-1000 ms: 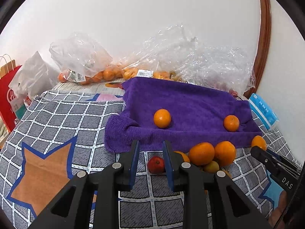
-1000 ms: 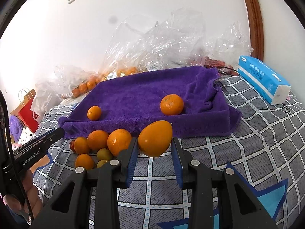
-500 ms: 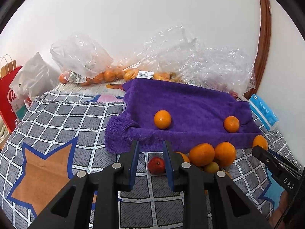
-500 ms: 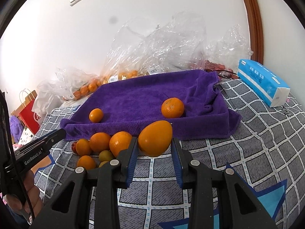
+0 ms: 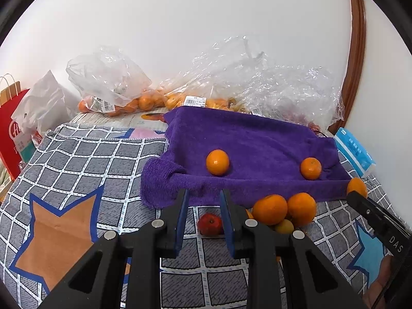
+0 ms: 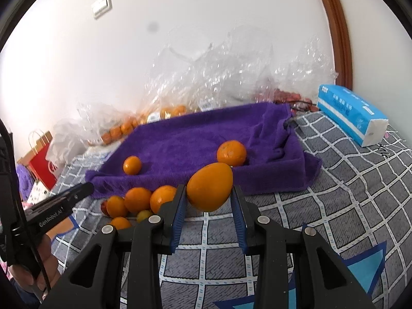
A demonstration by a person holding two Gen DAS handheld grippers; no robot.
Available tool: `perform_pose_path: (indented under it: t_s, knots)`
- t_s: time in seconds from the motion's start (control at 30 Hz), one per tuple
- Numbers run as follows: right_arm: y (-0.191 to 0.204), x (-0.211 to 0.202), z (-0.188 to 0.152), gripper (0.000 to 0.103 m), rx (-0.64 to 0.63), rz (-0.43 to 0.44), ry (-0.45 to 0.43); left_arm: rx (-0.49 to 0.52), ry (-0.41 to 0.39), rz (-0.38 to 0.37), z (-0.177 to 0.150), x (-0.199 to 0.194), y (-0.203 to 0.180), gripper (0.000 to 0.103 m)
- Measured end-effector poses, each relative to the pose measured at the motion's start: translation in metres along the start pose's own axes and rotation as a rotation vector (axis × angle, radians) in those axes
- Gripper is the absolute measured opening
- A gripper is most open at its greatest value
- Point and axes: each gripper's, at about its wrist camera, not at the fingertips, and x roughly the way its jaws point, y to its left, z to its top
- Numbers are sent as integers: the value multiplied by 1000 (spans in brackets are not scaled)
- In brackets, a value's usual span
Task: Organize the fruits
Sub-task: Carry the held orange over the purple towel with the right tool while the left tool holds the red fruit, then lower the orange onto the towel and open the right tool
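Observation:
My right gripper (image 6: 208,190) is shut on a large oval orange (image 6: 209,186), held just above the checked bedspread in front of the purple towel (image 6: 185,141). Two oranges (image 6: 231,153) (image 6: 132,164) lie on the towel. A pile of oranges (image 6: 137,199) with a small yellow-green fruit (image 6: 144,215) sits at the towel's near left edge. My left gripper (image 5: 203,195) is shut with nothing in it, just short of a small red apple (image 5: 209,224). In the left wrist view the pile (image 5: 270,209) lies right of the apple.
Clear plastic bags (image 5: 257,82) with several more oranges line the wall behind the towel. A blue tissue pack (image 6: 352,114) lies at the right. A red paper bag (image 5: 13,128) stands at the far left. A brown door frame (image 5: 356,51) rises at the right.

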Motion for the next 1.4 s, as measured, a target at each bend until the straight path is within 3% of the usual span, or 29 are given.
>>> perform_pose_path:
  t_s: [0.17, 0.67, 0.87, 1.17, 1.4]
  knots:
    - [1, -5, 8, 34, -5, -24, 11, -31, 36, -41, 3, -3, 5, 24]
    - [2, -19, 51, 35, -42, 14, 8, -30, 6, 14, 32, -32, 7, 24]
    - [-1, -9, 57, 35, -42, -4, 34, -50, 9, 16, 40, -26, 10, 24]
    - [-9, 12, 71, 35, -27, -48, 26, -96, 42, 79, 45, -4, 38, 24]
    - [-28, 33, 77, 35, 31, -56, 35, -73, 54, 62, 57, 16, 24, 24]
